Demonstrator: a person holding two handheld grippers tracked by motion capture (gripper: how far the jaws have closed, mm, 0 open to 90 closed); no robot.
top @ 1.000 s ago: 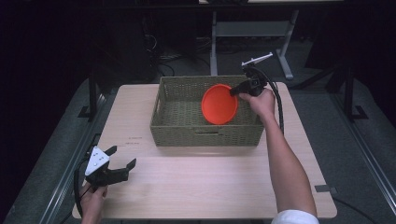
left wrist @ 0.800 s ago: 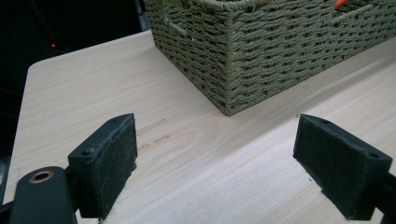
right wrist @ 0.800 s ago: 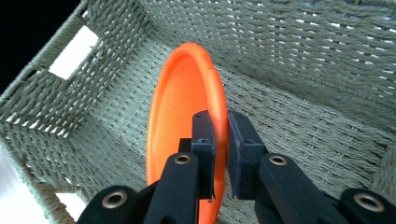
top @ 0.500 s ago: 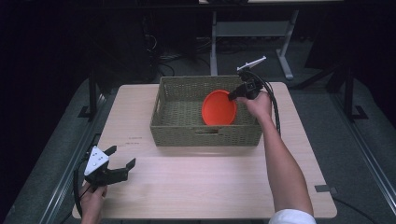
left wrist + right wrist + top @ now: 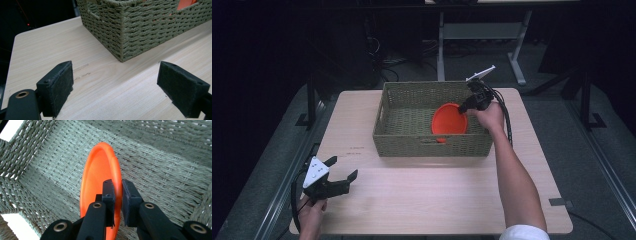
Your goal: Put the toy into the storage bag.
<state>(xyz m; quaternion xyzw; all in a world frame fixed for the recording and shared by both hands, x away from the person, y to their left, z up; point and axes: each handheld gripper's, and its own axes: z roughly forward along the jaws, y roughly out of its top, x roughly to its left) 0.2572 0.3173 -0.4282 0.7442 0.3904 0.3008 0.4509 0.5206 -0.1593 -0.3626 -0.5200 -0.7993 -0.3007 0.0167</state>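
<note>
Your right gripper is clamped on the rim of the orange plate, which stands on edge inside the woven basket, right of centre in the high view. Your left gripper, lower left, has its jaws spread wide over the bare wooden table.

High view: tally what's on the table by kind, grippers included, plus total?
Woven basket: 1
Orange plate, inside the basket, pinched at its rim: 1
Grippers: 2, the left gripper open over the table's near left corner, the right gripper shut on the plate
Total: 4
</note>
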